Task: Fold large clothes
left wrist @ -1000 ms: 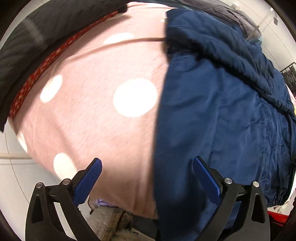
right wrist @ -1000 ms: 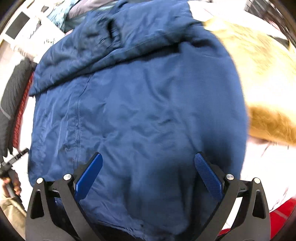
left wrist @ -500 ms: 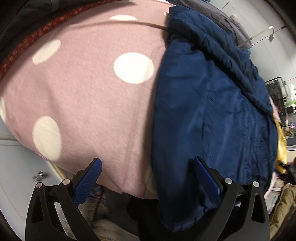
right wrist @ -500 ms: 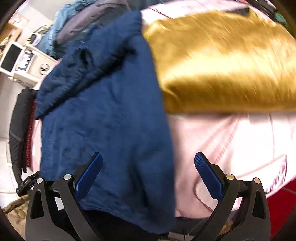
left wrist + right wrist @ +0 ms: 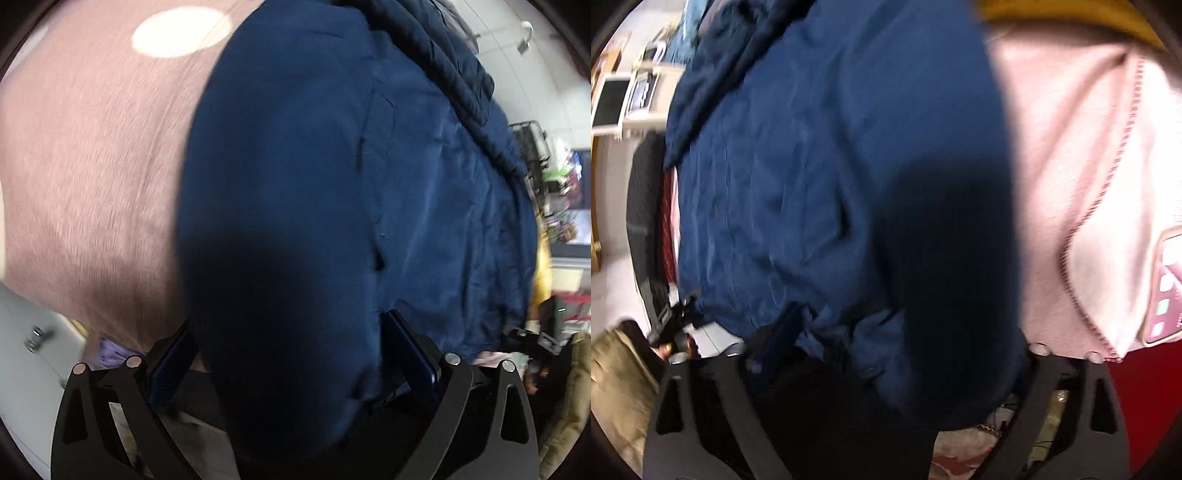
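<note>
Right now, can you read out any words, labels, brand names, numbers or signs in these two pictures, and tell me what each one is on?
No text can be read in either view.
Pink smartphone on the pale pink blanket: screen shows app icons, any lettering too blurred to read.
White-framed screens at the far left of the right wrist view: too small and blurred.
Navy blue jacket: no label or brand visible.
Pink spotted blanket: plain white spots, no writing.
</note>
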